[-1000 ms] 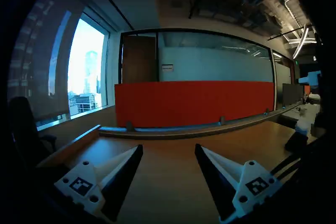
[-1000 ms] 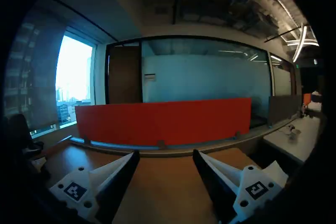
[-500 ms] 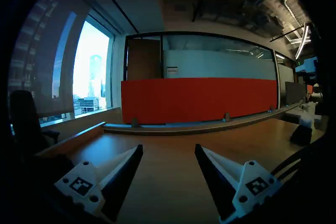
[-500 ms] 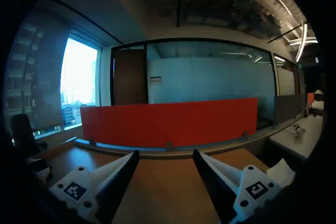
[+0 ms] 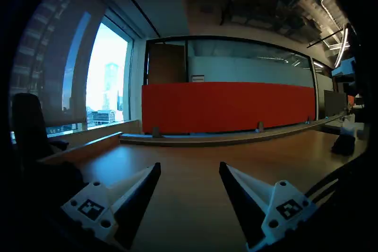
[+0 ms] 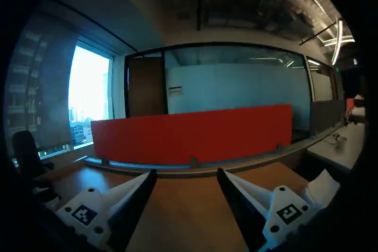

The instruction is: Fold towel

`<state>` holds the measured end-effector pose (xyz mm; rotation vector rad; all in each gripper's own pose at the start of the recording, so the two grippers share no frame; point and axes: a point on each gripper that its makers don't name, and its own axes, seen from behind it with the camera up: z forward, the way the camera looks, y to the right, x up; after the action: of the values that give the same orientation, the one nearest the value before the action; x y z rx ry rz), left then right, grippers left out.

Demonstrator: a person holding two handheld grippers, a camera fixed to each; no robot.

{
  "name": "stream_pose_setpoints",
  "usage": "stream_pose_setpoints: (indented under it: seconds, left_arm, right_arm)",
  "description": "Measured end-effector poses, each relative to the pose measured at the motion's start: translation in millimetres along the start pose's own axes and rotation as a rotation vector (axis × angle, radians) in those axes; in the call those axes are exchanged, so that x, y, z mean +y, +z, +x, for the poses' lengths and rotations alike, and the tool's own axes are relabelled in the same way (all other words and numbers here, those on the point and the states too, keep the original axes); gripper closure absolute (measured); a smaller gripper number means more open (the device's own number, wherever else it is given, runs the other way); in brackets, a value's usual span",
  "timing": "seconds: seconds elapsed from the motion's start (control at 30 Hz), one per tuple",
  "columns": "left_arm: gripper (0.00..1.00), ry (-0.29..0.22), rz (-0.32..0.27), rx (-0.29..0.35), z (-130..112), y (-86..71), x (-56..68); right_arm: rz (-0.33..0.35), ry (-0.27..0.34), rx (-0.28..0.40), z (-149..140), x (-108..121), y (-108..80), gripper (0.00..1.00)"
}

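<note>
Peeking in at four o'clock of the right gripper view, a white creased shape [image 6: 323, 188] lies on the wooden table [image 6: 189, 214], just beside the right gripper's [image 6: 186, 171] outer finger. Whether it is the towel I cannot tell.

The right gripper's jaws stand wide apart with nothing between them but bare tabletop. In the left gripper view the left gripper [image 5: 189, 164] is spread just as wide and also holds nothing.

Each white finger carries a square black-and-white marker [image 5: 90, 209], a pattern rather than words. A small sign [image 6: 175, 91] hangs at twelve o'clock beside the brown door [image 6: 146, 86]; its writing is too small to read.

Beyond the table stands a red partition [image 5: 227, 108], with a bright window [image 5: 106, 86] at ten o'clock and a dark office chair [image 5: 28, 129] at nine.

The left gripper view offers a dark object [image 5: 343, 144] on the table at three o'clock. The right gripper view offers a pale neighbouring desk [image 6: 338, 143] at three o'clock.
</note>
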<state>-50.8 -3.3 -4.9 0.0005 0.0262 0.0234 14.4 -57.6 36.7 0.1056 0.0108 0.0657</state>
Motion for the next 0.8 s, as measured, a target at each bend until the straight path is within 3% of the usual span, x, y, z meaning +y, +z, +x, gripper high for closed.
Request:
stream_pose_setpoints:
  seconds: [0.8]
  left_arm:
    - [0.09,-0.012,0.012,-0.007,-14.3,1.6,-6.8]
  right_arm:
    - [-0.014,-0.03,-0.006,-6.1,12.2,-3.9,0.01]
